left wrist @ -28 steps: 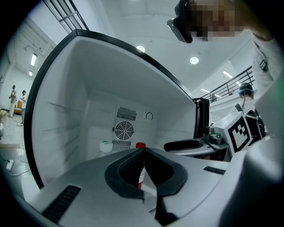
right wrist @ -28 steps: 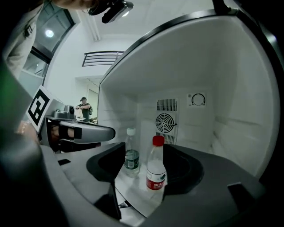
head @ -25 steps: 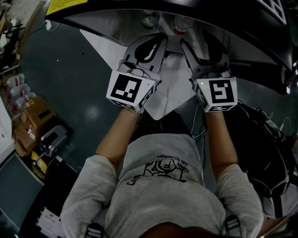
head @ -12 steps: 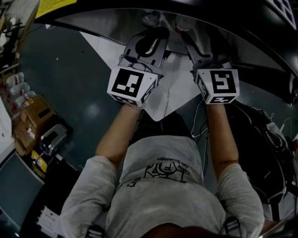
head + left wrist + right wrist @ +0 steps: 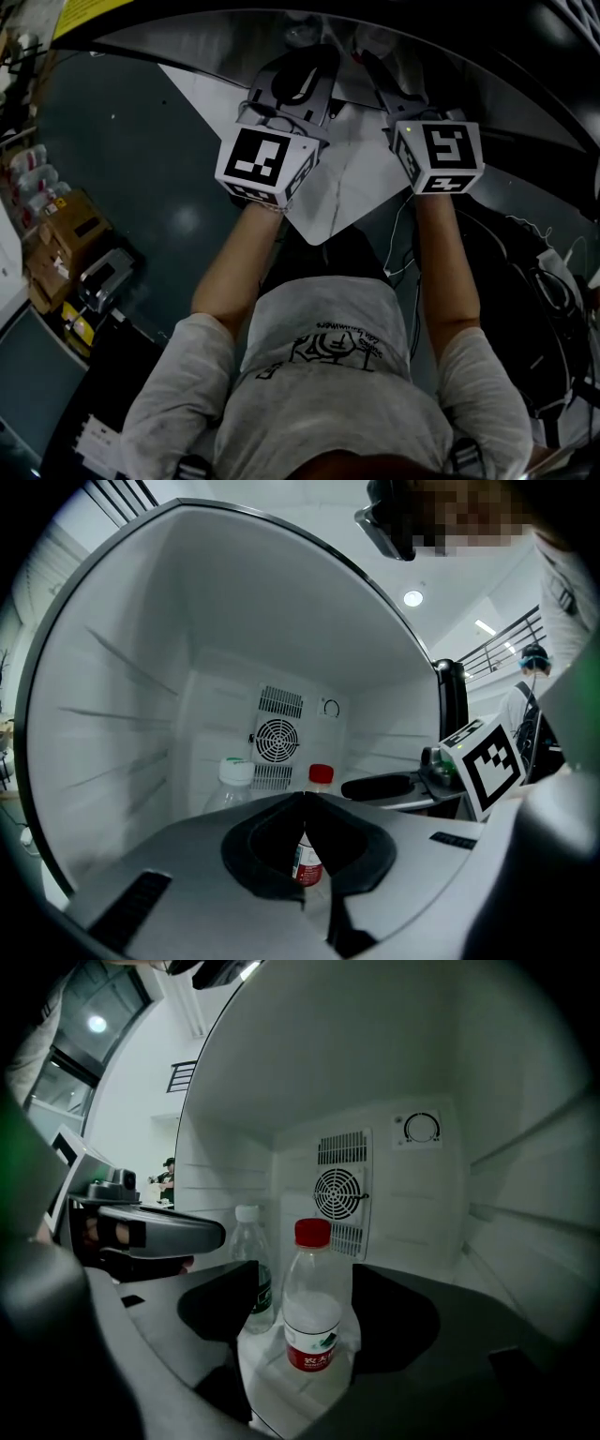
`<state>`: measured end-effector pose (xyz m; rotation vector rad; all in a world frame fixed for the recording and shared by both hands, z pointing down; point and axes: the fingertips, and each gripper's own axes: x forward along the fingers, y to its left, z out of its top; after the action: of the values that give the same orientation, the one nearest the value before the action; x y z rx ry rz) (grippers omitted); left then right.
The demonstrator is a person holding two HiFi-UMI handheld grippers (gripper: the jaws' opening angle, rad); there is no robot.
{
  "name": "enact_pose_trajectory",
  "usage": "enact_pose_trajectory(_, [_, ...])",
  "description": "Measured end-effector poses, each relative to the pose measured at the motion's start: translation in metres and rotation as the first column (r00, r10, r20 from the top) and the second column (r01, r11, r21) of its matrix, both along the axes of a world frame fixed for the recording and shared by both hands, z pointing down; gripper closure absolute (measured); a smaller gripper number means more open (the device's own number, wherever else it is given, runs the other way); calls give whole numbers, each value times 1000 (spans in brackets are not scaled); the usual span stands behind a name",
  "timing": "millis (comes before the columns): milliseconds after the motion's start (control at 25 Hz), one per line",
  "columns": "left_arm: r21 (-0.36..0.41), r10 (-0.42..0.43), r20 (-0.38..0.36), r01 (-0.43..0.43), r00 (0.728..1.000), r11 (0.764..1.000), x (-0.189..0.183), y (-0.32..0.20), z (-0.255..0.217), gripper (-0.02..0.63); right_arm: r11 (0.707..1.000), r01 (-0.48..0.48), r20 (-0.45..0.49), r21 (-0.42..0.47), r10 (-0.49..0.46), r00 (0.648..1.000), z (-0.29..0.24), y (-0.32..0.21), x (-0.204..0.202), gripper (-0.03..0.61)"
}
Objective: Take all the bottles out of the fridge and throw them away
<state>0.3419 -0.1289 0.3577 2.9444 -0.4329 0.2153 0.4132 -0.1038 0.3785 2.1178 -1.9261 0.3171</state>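
Red-capped bottle (image 5: 317,1309) is standing upright on the white floor of the fridge (image 5: 422,1063), directly between the jaws of the right gripper (image 5: 307,1277). These jaws are gaping wide, having just been opening, and their pads are not pressing on the bottle. A clear bottle with a pale cap (image 5: 251,1269) is standing just behind and to the left of the first in the right gripper view. It is nearer the back wall, where a round fan grille (image 5: 337,1194) and a dial (image 5: 422,1129) are showing. The left gripper (image 5: 305,796) is reaching into the fridge beside the right one. Its jaws are meeting tip to tip and gripping nothing, and the red-capped bottle is showing through the gap below the tips. In the head view, a person in a grey T-shirt (image 5: 328,375) is extending both forearms toward the fridge. Cardboard boxes (image 5: 66,230) are lying on the dark floor at the left.
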Motion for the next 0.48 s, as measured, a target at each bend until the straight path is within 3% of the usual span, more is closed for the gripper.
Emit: enact_pose_trajectory(480, [-7,-13,8,13,1000,1000,1,-10,9,598,1000,16,-2,-15,-16,1000,11,-22,5,267])
